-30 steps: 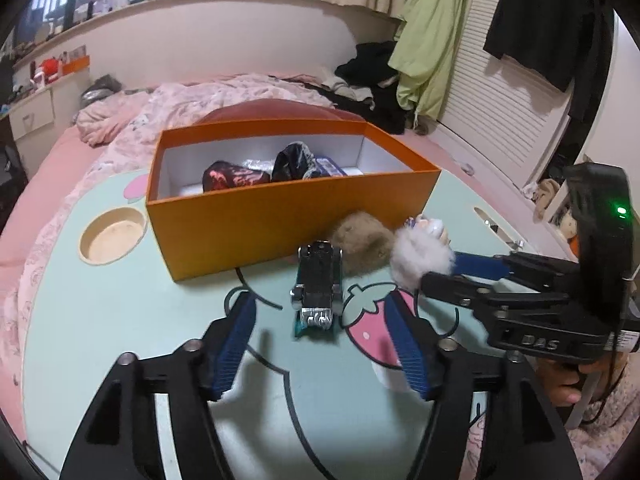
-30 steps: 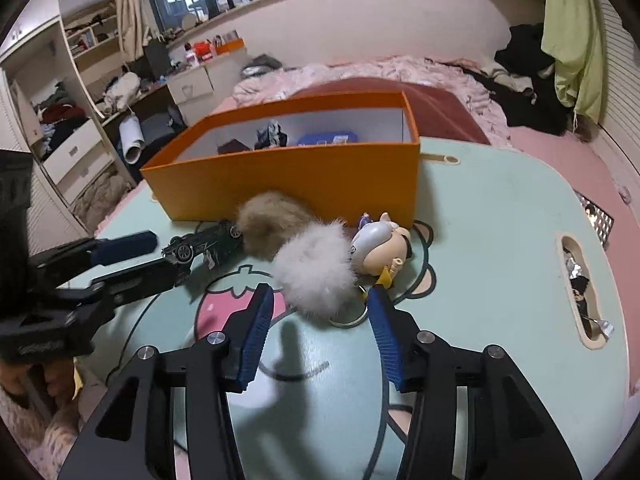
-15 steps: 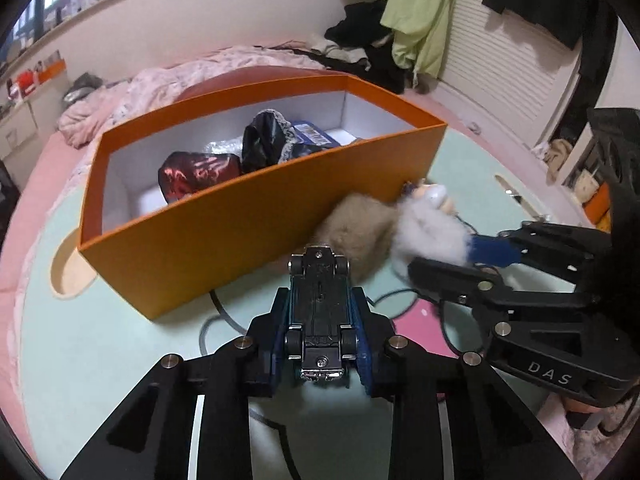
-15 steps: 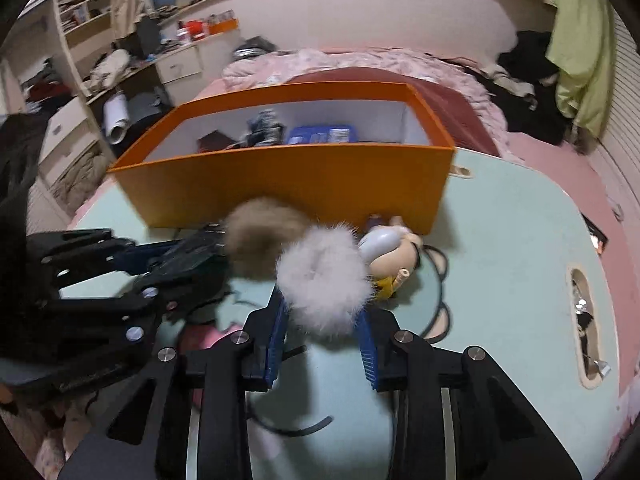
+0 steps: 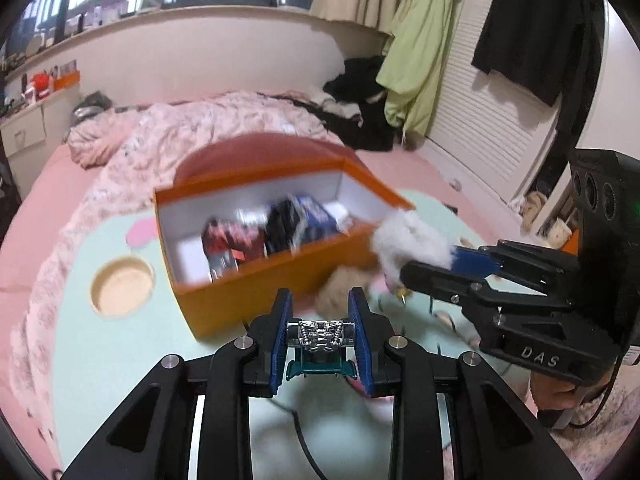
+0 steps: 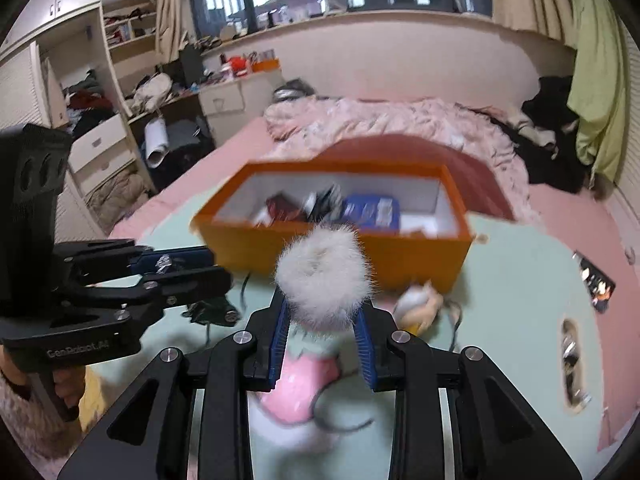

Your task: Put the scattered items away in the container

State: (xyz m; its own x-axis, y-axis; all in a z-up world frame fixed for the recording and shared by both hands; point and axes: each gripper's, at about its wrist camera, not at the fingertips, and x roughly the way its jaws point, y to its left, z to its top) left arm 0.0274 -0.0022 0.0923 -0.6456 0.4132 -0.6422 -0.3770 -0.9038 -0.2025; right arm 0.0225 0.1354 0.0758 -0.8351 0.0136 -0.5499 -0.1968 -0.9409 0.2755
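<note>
- The box (image 5: 276, 276) is orange outside and white inside.
- The toy car (image 5: 320, 340) is shiny silver with a teal-green bottom.
- The fluffy ball (image 6: 324, 276) is white and a bit grey.
- Another fluffy ball (image 5: 340, 294) is light brown.
- The table (image 5: 120, 352) is pale mint green, with a pink patch (image 6: 300, 384) and thin black lines.
- The round hole (image 5: 122, 286) in the table is tan.
- The blanket (image 6: 384, 120) is pink with small pale marks.
- The finger pads (image 5: 280, 340) on the left gripper are blue and its arms are black.
- The hanging cloth (image 5: 424, 52) is light green.
</note>
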